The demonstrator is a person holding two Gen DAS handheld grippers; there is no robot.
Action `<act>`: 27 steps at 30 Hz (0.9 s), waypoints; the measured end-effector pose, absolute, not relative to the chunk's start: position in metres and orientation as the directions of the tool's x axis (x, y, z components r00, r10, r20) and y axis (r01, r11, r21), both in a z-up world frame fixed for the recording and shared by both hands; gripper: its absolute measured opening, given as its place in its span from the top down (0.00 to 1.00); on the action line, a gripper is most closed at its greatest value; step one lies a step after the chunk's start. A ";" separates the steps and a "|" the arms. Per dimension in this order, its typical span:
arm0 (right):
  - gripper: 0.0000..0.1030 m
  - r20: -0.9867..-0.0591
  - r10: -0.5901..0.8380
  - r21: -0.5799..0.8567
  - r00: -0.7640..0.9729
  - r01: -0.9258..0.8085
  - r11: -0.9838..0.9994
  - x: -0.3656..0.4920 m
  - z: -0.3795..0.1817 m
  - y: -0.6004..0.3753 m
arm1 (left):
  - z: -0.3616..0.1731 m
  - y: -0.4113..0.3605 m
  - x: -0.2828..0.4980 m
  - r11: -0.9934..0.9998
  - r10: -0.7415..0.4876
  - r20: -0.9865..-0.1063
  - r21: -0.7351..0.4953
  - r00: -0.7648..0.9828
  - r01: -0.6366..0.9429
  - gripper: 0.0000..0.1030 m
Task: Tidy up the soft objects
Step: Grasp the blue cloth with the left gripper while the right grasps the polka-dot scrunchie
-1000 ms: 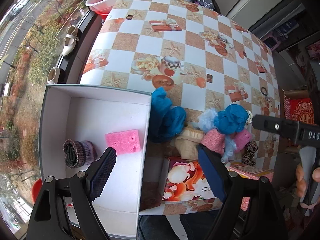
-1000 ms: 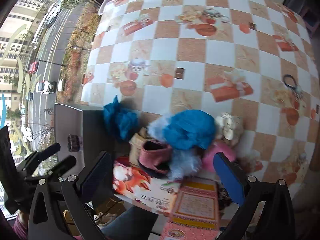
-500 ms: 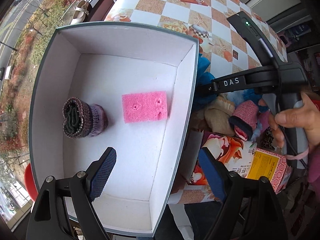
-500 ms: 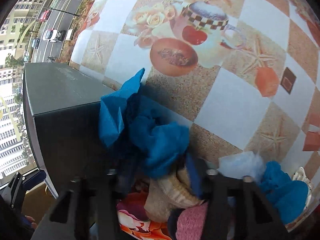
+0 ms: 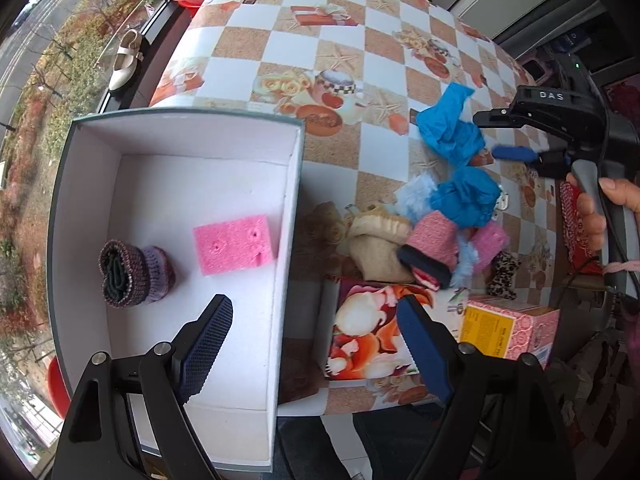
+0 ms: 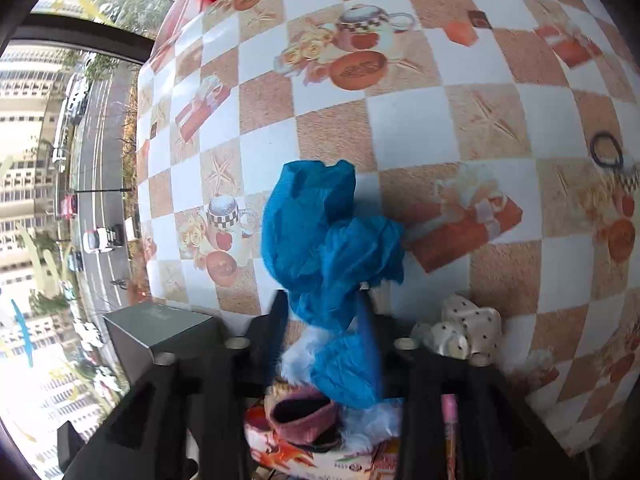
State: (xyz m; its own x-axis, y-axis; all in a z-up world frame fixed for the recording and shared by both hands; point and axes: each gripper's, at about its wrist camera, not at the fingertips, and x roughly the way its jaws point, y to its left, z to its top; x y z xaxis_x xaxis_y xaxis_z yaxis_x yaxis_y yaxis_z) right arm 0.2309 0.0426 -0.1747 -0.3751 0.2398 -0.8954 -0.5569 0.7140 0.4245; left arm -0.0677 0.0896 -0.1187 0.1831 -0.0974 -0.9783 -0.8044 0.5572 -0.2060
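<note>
The checkered desk (image 5: pixel 400 60) carries a white box (image 5: pixel 92 184) at its window edge, so sorted pieces drop straight in; 2 already lie there, a knit roll (image 5: pixel 136 276) and a sponge (image 5: pixel 234 244). The right hand-held gripper (image 6: pixel 324 312) seems clamped on a blue cloth (image 6: pixel 332 236), lifted above the pile (image 5: pixel 432 236). The left hand-held gripper (image 5: pixel 312 336) hangs open and empty.

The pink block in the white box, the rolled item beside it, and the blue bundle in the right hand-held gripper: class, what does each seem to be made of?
Pink block: likely foam sponge, matte, with small pits.
Rolled item: knitted yarn, ribbed purple stitches, probably a sock.
Blue bundle: thin crinkled fabric or tissue, sharply creased; which one is unclear.
</note>
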 end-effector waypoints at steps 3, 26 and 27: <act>0.01 -0.931 0.197 0.349 -0.308 -0.587 0.730 0.249 -0.160 0.019 | -0.114 0.091 -0.041 0.552 -0.123 -0.972 -0.235 0.200 -0.800 0.16; 0.01 -0.998 -0.056 -0.055 0.019 -0.635 0.770 0.320 -0.236 -0.064 | -0.224 0.104 0.206 0.727 -0.146 -0.989 -0.088 -0.027 -0.681 0.16; 0.01 -0.999 -0.047 -0.046 0.015 -0.601 0.798 0.333 -0.234 -0.078 | -0.227 0.103 0.208 0.726 -0.145 -0.989 -0.088 -0.027 -0.682 0.16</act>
